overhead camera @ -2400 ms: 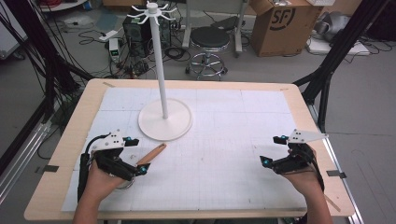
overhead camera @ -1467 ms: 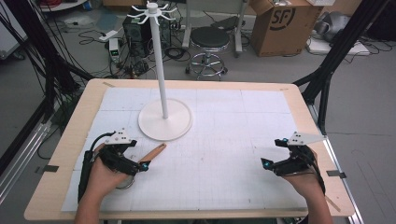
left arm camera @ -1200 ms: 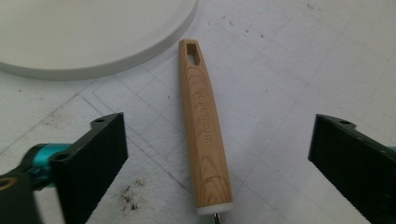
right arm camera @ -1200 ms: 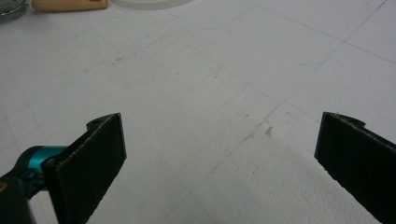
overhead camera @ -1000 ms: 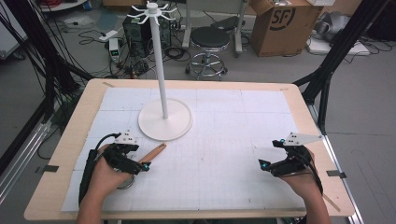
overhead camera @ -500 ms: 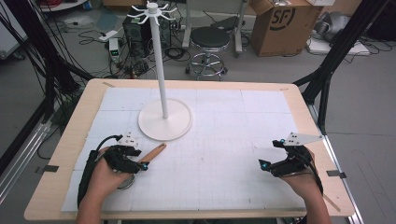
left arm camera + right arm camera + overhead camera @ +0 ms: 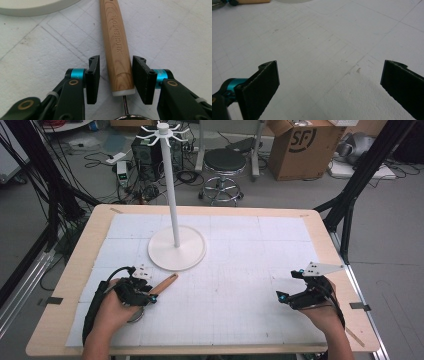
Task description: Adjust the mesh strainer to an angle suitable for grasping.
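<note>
Since 2.4 s ago, left gripper has dropped lower over the wooden handle; jaws straddle it, one touching, not clamped. Handle lies just beside stand base. Right gripper rests released. Advice: centre, then close squarely near handle's end.

Mat centre open – white stand behind
</note>
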Available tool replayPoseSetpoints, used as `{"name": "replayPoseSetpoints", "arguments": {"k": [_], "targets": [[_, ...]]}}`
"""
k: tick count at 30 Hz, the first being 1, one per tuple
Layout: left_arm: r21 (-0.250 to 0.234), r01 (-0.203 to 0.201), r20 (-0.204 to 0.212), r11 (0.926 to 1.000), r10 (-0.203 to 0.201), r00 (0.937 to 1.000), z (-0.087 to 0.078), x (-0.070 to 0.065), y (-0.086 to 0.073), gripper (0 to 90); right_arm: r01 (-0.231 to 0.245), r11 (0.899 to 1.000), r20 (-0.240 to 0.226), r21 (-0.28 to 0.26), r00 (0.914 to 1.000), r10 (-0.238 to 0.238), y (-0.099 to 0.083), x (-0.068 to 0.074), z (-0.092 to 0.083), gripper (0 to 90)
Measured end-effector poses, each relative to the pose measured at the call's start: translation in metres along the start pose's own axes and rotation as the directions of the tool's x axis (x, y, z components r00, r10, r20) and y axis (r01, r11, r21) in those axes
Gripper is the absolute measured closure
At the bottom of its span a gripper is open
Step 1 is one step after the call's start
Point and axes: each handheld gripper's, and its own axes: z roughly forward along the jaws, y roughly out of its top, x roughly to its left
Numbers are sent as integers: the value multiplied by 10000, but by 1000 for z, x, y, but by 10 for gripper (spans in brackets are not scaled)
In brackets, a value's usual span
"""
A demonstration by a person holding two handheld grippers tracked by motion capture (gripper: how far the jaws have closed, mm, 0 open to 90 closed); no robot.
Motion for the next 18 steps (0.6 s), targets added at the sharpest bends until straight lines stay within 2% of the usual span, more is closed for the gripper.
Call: {"name": "replayPoseSetpoints", "arguments": {"k": [2,8,14,18], "targets": [[69,-82,28,9999,82,10000,0,-1,1,635,-3,10000,-7,4,10000,3,0,0,0,8],[168,-242,36,9996,242,9997,0,-4,3,679,-6,10000,-13,3,10000,6,0,0,0,8],[351,-573,-143,9977,579,9982,0,-8,5,688,-27,10000,-4,-40,10000,27,0,0,-1,8],[356,-641,-22,9973,642,9979,0,-9,6,691,-13,10000,-32,-11,10000,13,0,1,-1,8]]}}
